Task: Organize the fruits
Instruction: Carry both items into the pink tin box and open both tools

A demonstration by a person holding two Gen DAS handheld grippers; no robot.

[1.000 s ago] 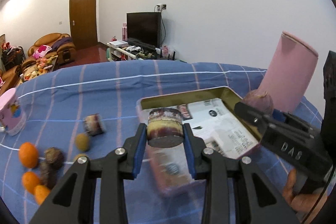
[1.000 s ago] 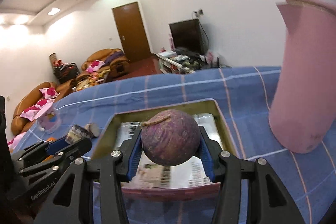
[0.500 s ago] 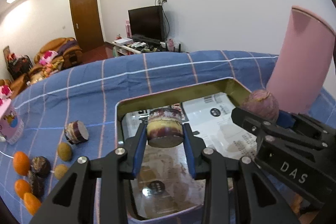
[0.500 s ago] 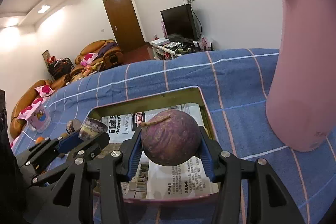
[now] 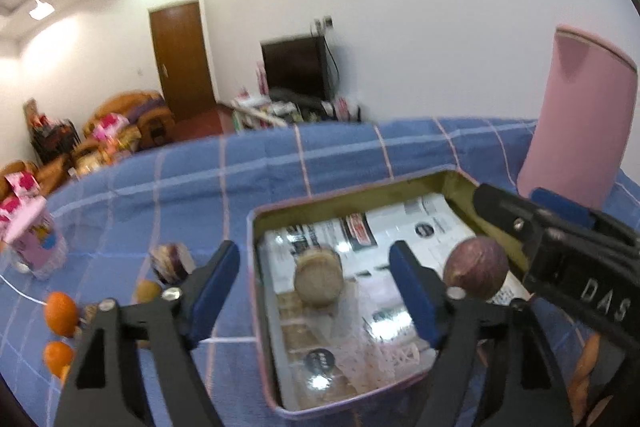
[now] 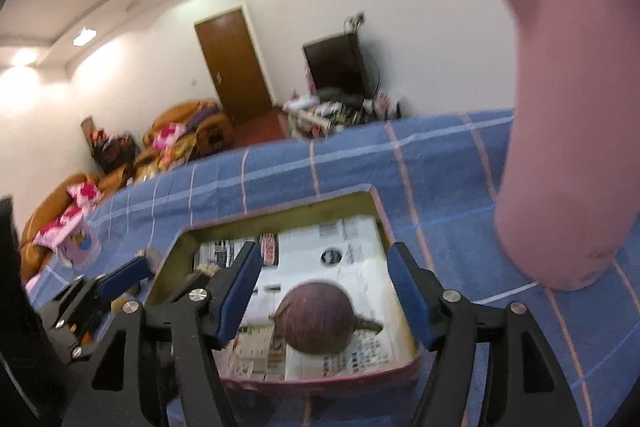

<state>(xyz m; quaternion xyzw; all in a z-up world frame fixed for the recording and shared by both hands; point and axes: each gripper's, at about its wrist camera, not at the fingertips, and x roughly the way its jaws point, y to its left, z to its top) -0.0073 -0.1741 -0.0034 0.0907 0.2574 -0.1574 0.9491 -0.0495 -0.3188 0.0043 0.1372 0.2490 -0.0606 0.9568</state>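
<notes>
My left gripper (image 5: 314,267) hangs over the gold tin tray (image 5: 256,227), jaws opening and wide apart. The cut purple fruit piece (image 5: 318,281) lies loose on the newspaper lining below them, touching neither pad. My right gripper (image 6: 322,267) is over the same tray (image 6: 280,215), its jaws opening too. The round purple fruit (image 6: 316,319) with its stem rests on the paper beneath and between the blue pads, free of both. That fruit (image 5: 476,273) also shows in the left wrist view, right of the cut piece.
A tall pink jug (image 6: 572,147) stands right of the tray. On the blue checked cloth to the left lie another cut fruit piece (image 5: 172,263), small oranges (image 5: 60,311) and a pink cup (image 5: 32,247). The left gripper's fingers (image 6: 120,279) reach in beside the tray's left wall.
Both grippers have opened. The cut piece dropped from the left jaws and the round fruit from the right jaws onto the tray's paper. The left gripper moved further over the tray.
</notes>
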